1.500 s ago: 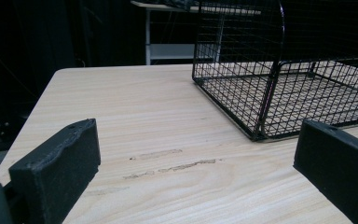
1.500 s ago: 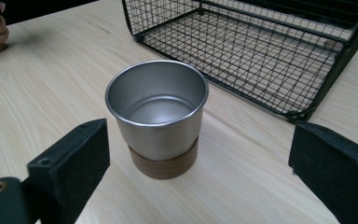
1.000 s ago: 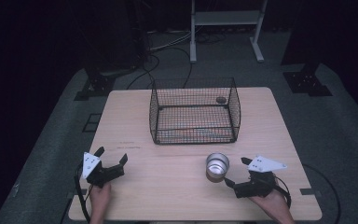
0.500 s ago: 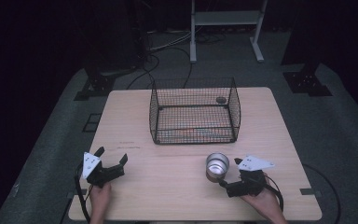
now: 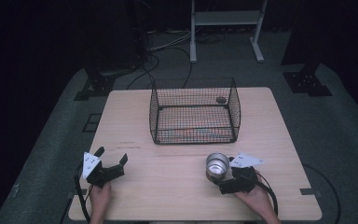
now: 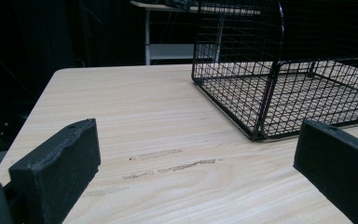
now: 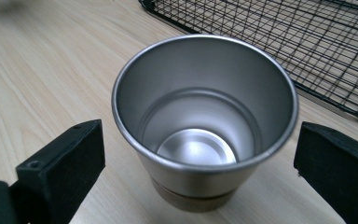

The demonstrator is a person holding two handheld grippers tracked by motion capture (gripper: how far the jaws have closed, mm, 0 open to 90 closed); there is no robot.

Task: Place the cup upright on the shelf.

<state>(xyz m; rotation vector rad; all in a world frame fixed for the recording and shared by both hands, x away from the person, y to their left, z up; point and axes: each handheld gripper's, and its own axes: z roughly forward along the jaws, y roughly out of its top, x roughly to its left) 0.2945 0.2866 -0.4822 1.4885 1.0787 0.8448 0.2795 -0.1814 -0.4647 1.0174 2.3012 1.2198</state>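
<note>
Standing wide apart, the jaws of the right gripper (image 7: 200,175) have one black pad on each side of the cup (image 7: 205,126), and neither pad touches it yet. They are spread that far so the round cup can fit between them. The cup is shiny metal and empty, and it stands upright on the tabletop (image 7: 42,79) with its open mouth up. It is in the front right part of the tabletop, just in front of the wire basket (image 7: 307,42) and not inside it. In the high view the right gripper (image 5: 223,180) sits right next to the cup (image 5: 217,166), with the person's hand behind it.

I think the next step is to squeeze the cup and lift it, maybe into the basket.

The left gripper (image 6: 193,175) also has wide jaws, and nothing is between them but bare wood. It rests at the front left (image 5: 111,161), well apart from the cup, so it stays out of the way. It looks toward the near corner of the basket (image 6: 279,84). A small dark thing (image 5: 221,100) sits at the back of the basket (image 5: 193,112); I cannot tell what it is.
</note>
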